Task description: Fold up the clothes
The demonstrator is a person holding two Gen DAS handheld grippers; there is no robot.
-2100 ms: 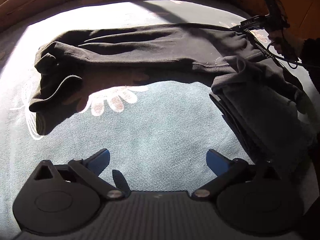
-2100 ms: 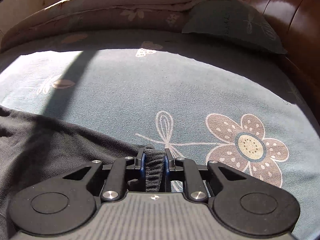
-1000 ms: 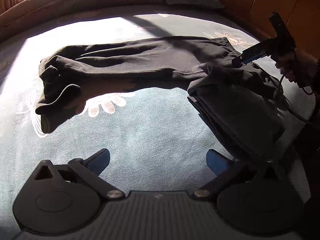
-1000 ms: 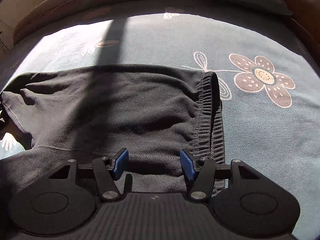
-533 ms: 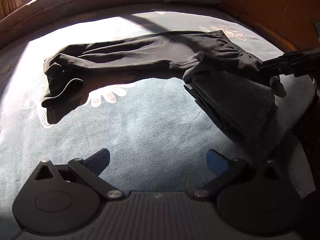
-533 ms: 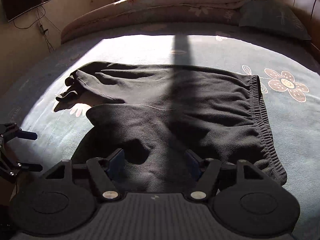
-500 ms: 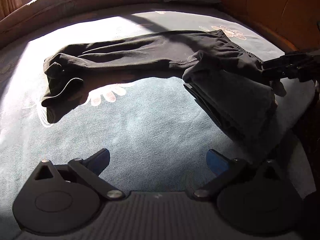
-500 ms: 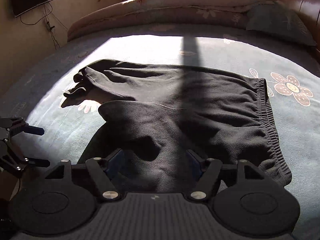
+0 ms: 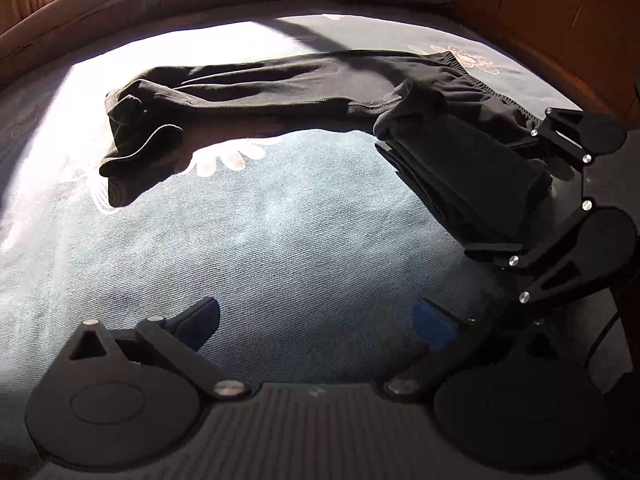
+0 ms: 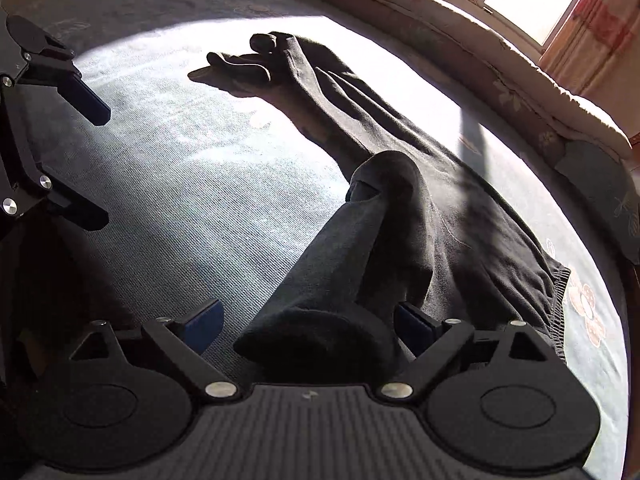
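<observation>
On the bed [image 9: 280, 240], those black sweatpants [image 10: 400, 200] look soft and floppy; I'd grab the near cuff. Right gripper [image 10: 308, 324] is opening, fabric loose between its jaws; left gripper [image 9: 316, 316] is spread and empty.

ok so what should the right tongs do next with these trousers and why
Probably ease the right tongs down and close them on the near trouser leg. Their jaws are opening and straddle that leg's end without pinching it, while the black trousers lie L-shaped on the bedspread, the near leg bent away from the far leg. The left tongs are open over bare bedspread.
</observation>
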